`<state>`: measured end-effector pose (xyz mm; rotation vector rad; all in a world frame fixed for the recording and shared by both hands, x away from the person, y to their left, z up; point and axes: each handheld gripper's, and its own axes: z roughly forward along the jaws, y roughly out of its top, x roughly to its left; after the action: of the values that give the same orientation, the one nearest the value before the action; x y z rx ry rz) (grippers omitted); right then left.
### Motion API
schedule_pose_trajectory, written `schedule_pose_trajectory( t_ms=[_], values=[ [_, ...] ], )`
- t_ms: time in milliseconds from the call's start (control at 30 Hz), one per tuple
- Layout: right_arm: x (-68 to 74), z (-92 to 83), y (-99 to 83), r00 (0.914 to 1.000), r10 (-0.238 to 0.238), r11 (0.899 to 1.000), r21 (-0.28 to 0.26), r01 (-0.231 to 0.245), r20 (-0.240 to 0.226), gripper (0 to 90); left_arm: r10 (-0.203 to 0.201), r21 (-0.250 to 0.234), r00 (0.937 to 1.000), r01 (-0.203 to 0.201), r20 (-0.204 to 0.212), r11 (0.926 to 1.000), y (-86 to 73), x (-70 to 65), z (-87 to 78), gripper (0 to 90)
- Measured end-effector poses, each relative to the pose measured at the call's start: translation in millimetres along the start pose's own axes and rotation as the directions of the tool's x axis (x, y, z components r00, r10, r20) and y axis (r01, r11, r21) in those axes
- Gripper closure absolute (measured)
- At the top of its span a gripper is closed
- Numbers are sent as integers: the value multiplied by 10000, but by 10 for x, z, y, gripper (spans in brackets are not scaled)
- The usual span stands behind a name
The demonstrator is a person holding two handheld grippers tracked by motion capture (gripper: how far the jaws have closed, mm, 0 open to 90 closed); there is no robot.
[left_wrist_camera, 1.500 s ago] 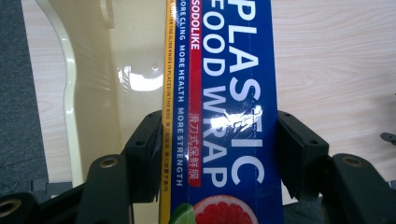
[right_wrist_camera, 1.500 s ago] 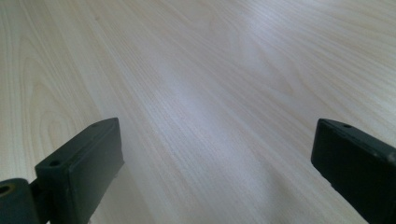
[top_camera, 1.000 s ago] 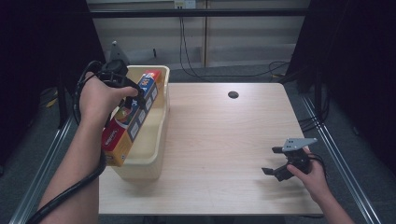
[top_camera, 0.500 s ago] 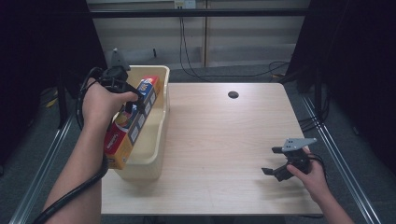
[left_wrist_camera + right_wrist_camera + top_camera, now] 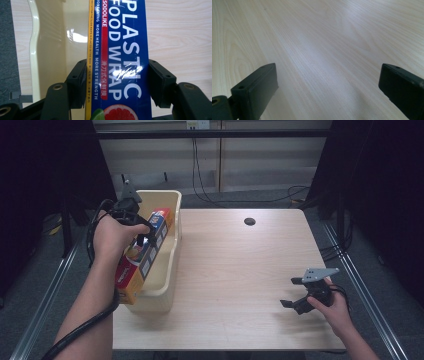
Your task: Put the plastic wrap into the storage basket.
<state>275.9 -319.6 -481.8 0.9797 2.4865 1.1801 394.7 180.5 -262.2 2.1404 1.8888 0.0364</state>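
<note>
A light wooden table (image 5: 230, 270) with a pale grain carries the scene. A cream plastic tub (image 5: 167, 270) stands on it along the left edge, its long side running front to back and its near end close to the table's front left corner. A small round dark hole (image 5: 249, 221) sits in the tabletop near the far edge, right of centre. In the right gripper view the same pale wood (image 5: 324, 50) runs in long streaks. The table stands on a grey floor (image 5: 250, 197) where black cables (image 5: 200, 180) trail behind it.
</note>
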Motion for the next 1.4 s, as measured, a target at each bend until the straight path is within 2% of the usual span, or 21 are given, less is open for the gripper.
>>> schedule_pose_trajectory(
  t_ms=[533, 667, 733, 1067, 1400],
  values=[
    [-2, 4, 0, 10000, -34, 10000, 26, 34, 24, 24, -251, 221, 9997, 252, -10, 9994, -7, 57, 179, 405],
    [-4, 5, 0, 10000, -31, 10000, 22, 31, -17, 25, -207, 285, 9998, 205, 62, 9994, -10, 90, 207, 405],
    [-3, 3, 0, 10000, -50, 10000, 21, 50, 14, 24, -357, 348, 9994, 355, 44, 9988, -17, 85, 220, 405],
    [3, 9, -4, 10000, -37, 10000, 37, 37, -11, 24, -471, 314, 9989, 472, -10, 9984, -42, 119, 274, 404],
    [6, 13, -3, 10000, -48, 10000, 44, 48, -7, 24, -586, 524, 9983, 583, 44, 9969, -58, 153, 357, 404]
  ],
)
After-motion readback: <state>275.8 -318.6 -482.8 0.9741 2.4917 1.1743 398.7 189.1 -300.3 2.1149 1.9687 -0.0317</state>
